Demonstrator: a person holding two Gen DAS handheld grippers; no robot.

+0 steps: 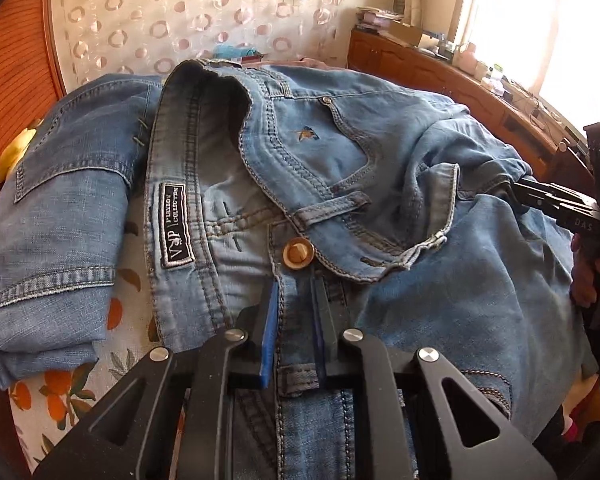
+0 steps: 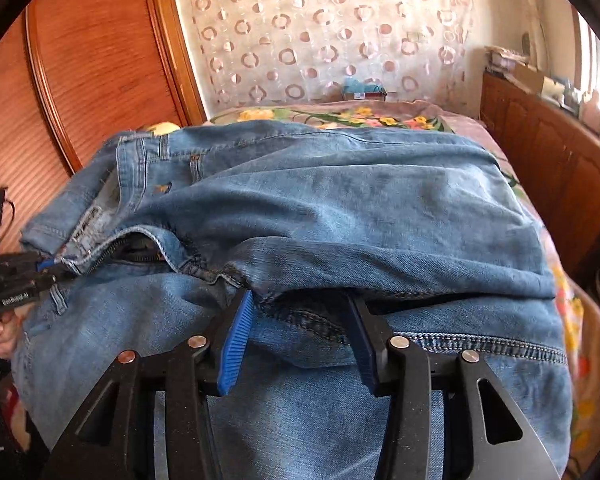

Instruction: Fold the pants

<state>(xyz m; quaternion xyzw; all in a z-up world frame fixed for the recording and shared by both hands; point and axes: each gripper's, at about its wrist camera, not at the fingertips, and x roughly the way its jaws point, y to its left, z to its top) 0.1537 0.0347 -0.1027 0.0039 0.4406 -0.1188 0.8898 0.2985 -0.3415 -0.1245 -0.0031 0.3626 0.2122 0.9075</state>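
Light blue jeans (image 1: 440, 280) lie crumpled on a bed, waistband open, with a brass button (image 1: 297, 253) and a dark label (image 1: 175, 224) showing. Just below the button, my left gripper (image 1: 296, 292) is shut on the fly edge, a narrow strip of denim pinched between its blue pads. The same gripper shows at the left edge of the right wrist view (image 2: 50, 270), at the zipper. My right gripper (image 2: 300, 300) stands open at the crotch seam of the jeans (image 2: 340, 200). Denim lies between its blue pads (image 2: 236, 332), and they do not press on it. It also appears at the right edge of the left wrist view (image 1: 540, 196).
A folded bundle of denim (image 1: 48, 240) lies left of the jeans on the fruit-print cover (image 1: 60, 392). The floral bedspread (image 2: 340, 114) runs back to a patterned curtain. A wooden wardrobe (image 2: 100, 60) stands at the left and a cluttered wooden cabinet (image 2: 540, 152) at the right.
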